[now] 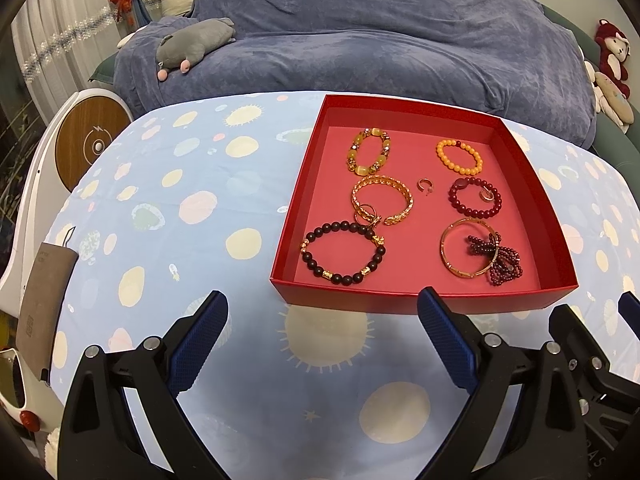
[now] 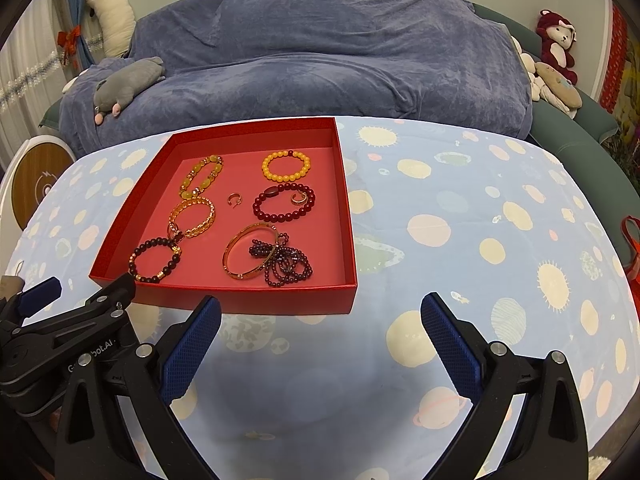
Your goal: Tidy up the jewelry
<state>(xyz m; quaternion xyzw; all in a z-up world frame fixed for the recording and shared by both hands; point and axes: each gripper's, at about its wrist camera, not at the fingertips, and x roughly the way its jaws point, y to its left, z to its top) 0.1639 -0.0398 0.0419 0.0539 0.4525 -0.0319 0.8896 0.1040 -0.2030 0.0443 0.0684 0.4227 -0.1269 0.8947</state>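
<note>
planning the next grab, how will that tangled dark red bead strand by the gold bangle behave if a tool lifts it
The bead strand lies in loose loops, so it is probably floppy and would dangle unevenly. It overlaps the gold bangle, so lifting it may drag or snag the bangle. Its small round beads could slip from a pinch on a single loop.

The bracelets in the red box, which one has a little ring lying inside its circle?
The dark red bead bracelet, on the box's right side. A small gold ring lies inside its loop; the other loose ring lies on bare floor beside it.
</note>
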